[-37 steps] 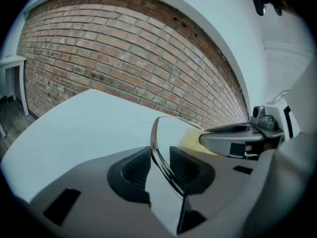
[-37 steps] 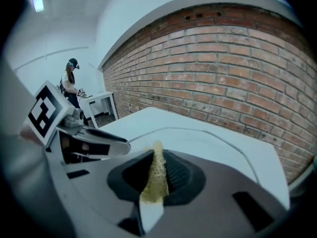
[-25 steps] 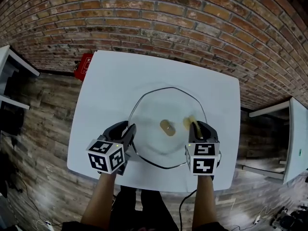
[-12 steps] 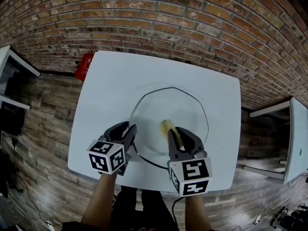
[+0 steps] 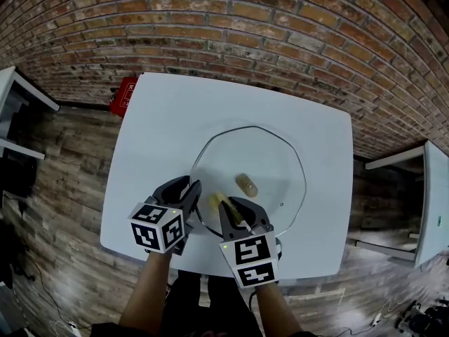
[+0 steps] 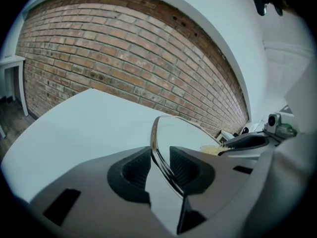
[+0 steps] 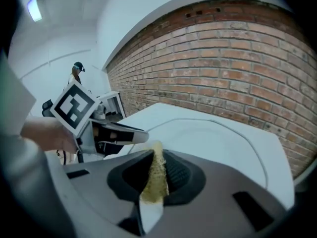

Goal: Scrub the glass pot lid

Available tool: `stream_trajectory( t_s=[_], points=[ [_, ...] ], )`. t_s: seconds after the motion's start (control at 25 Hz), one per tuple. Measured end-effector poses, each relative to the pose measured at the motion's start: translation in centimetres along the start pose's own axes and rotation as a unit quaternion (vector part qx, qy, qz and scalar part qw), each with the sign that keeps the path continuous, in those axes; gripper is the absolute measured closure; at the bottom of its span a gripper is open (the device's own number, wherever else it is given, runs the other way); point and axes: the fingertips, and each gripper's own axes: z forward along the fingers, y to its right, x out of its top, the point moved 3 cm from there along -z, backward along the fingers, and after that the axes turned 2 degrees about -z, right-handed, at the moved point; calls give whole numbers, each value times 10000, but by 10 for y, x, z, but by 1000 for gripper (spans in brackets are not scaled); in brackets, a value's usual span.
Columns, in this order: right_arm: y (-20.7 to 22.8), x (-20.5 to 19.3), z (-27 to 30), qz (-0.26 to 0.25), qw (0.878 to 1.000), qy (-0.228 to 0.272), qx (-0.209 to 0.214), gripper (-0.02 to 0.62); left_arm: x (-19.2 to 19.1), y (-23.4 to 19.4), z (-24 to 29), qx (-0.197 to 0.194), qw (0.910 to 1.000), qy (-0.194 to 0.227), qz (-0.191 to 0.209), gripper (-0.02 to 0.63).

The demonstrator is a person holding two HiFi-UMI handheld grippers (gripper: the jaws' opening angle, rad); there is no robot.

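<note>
Head view is showing the left gripper [image 5: 189,191] pinching the glass lid's [image 5: 270,153] near-left rim, the right gripper [image 5: 232,208] clamping a sponge [image 5: 217,201] just beside it.

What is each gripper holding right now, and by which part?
The left gripper grips the glass pot lid by its near rim. The right gripper pinches a yellow scrub pad, whose tip pokes out past the jaws.

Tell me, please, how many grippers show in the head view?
2. The left gripper grips the glass lid at its near-left rim; the right gripper, just to its right over the lid, holds a yellow sponge. Nothing suggests a hidden one.
</note>
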Motion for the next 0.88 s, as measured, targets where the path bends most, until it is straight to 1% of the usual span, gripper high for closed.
stream_trajectory(
  t_s=[0.16,0.28,0.48,0.56,0.72,0.8,0.88],
  points=[
    [27,-14,-6,-25,9991,-220,-349,537,1,0,1,-6,10000,-13,28,483],
    [52,-27,-17,76,9970,-344,-690,537,1,1,0,2,10000,-17,26,483],
    [96,-45,-42,201,9892,-492,-1364,537,0,1,0,20,10000,-12,38,483],
    [109,-51,-50,266,9859,-539,-1561,537,0,1,0,22,10000,-14,42,482],
    [118,-50,-59,271,9840,-450,-1701,537,0,2,0,28,10000,-5,49,482],
    [112,-37,-63,199,9855,-136,-1682,537,0,2,0,28,10000,-9,54,482],
    [96,-19,-65,198,9886,238,-1471,537,1,2,-1,26,10000,-16,56,482]
  ],
)
